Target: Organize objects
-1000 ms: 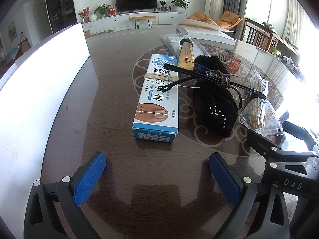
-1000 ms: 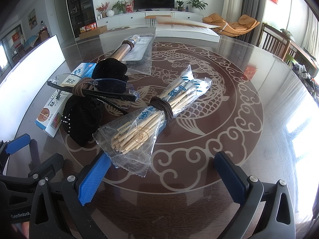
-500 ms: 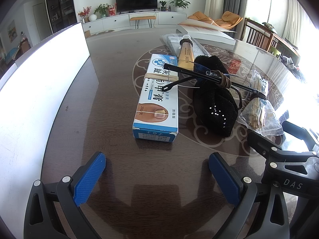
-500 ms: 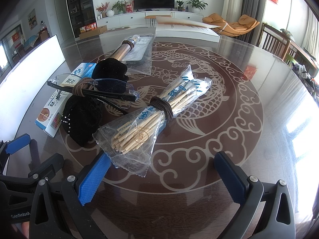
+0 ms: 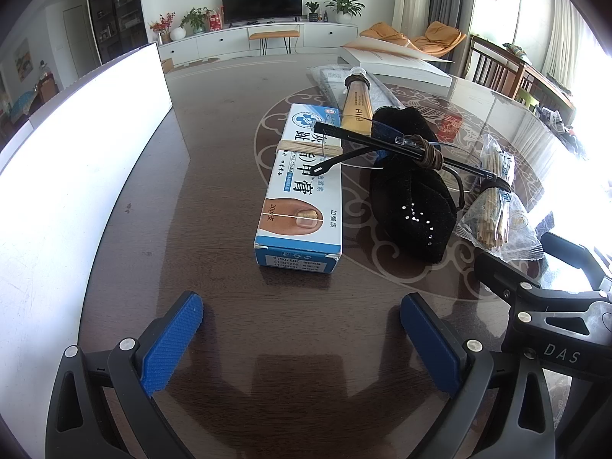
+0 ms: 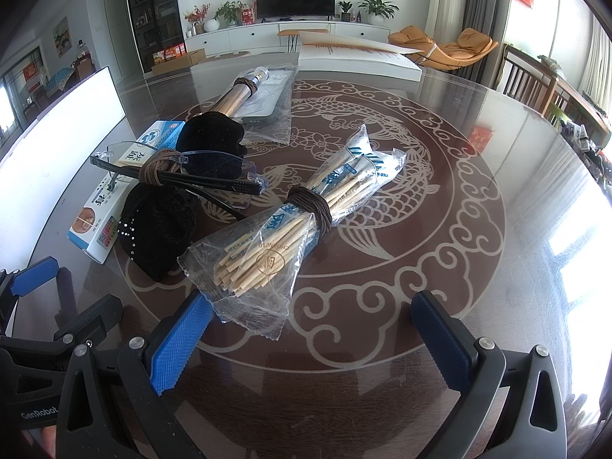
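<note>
A blue and white cream box with rubber bands lies in front of my left gripper, which is open and empty above the table. A black beaded pouch lies right of the box, with glasses bound by a brown band resting on top. A bag of wooden sticks, tied with a brown band, lies in front of my right gripper, which is open and empty. A tan tube lies farther back. The pouch, glasses and box also show in the right wrist view.
A white bin wall stands along the left side of the dark glass-topped table. A clear bag with a flat item and a large white box lie at the back. The right gripper's body sits right of the left one.
</note>
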The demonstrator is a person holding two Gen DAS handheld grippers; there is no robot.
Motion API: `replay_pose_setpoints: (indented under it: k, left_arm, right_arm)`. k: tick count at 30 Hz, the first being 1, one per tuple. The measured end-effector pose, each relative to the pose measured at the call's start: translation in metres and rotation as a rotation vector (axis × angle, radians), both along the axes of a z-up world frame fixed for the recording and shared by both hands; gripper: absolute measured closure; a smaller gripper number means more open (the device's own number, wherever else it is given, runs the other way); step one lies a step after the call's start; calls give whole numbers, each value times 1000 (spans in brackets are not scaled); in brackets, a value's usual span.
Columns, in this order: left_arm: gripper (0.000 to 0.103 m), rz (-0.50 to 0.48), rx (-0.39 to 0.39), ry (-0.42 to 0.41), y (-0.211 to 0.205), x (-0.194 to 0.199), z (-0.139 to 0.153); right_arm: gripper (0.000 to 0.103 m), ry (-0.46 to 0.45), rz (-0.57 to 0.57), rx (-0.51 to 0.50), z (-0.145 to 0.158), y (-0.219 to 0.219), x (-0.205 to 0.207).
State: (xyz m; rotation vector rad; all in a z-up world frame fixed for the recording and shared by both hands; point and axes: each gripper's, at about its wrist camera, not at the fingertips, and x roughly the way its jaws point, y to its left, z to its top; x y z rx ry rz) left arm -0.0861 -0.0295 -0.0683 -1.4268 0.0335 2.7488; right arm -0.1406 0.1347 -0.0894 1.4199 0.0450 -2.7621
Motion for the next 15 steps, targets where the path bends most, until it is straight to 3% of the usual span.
replay_pose_setpoints:
  k: [15]
  left_arm:
    - [0,0,0,0,-1,1,1]
  right_arm:
    - [0,0,0,0,0,0,0]
